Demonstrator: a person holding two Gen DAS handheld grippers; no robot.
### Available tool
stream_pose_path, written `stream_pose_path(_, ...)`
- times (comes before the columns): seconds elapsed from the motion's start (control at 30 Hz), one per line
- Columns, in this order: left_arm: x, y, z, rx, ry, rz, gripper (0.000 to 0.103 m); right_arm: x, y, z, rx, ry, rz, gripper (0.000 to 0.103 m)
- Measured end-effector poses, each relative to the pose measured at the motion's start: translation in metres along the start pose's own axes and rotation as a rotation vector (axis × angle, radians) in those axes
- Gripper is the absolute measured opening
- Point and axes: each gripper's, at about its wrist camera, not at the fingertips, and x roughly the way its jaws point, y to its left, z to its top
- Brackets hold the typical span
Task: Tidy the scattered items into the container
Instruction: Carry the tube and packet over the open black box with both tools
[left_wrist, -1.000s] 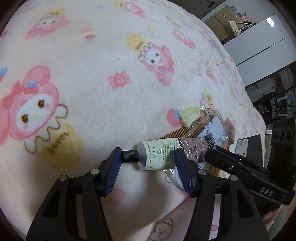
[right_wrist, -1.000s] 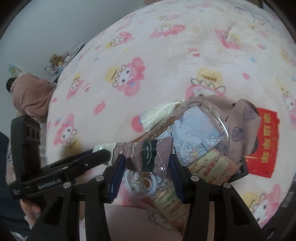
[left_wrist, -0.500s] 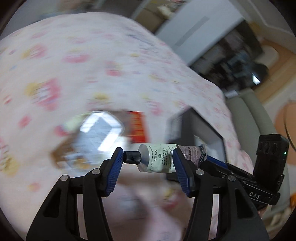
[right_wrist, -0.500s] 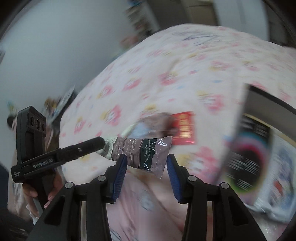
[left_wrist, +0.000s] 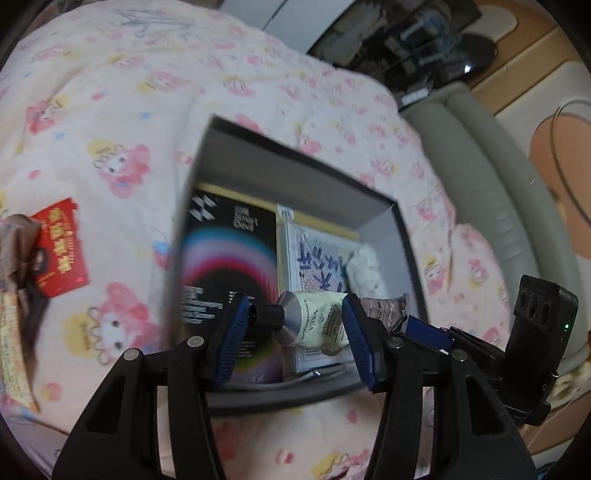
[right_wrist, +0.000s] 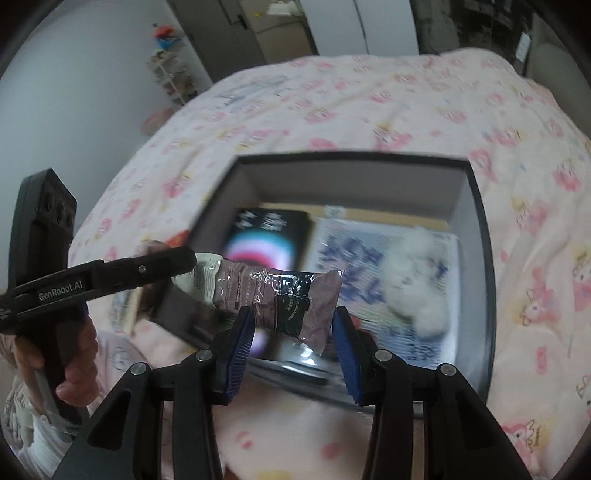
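My left gripper (left_wrist: 295, 328) is shut on a pale green VSEA tube (left_wrist: 317, 323) with a black cap, held above the near side of the grey box (left_wrist: 295, 166). My right gripper (right_wrist: 293, 328) is shut on a brown foil sachet (right_wrist: 280, 293), held over the near rim of the same box (right_wrist: 354, 177). The left gripper also shows in the right wrist view (right_wrist: 184, 258), beside the sachet. The box holds a black booklet with coloured rings (left_wrist: 229, 258), a blue-patterned packet (left_wrist: 317, 258) and a white fluffy item (right_wrist: 413, 291).
The box lies on a pink cartoon-print blanket (left_wrist: 110, 110). A red envelope (left_wrist: 59, 247) and brown wrappers (left_wrist: 18, 251) lie on the blanket left of the box. A grey padded bed edge (left_wrist: 498, 184) runs along the right.
Both grippers have lifted their items off the pile on the blanket and swung across to the grey box. Each stays shut on its item.
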Motion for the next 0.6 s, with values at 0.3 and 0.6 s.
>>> stream_pose_path(0.3, 0.05, -0.018, -0.016, 0.052, 0.134, 0.139, 0.052, 0.038, -0.05, -0.017, 0.135, 0.128, 0.024, 0.04)
stream_pose_path(0.6, 0.047, -0.013, -0.018, 0.038, 0.125, 0.153, 0.052, 0.024, -0.038, -0.016, 0.071, 0.038, -0.088, 0.04)
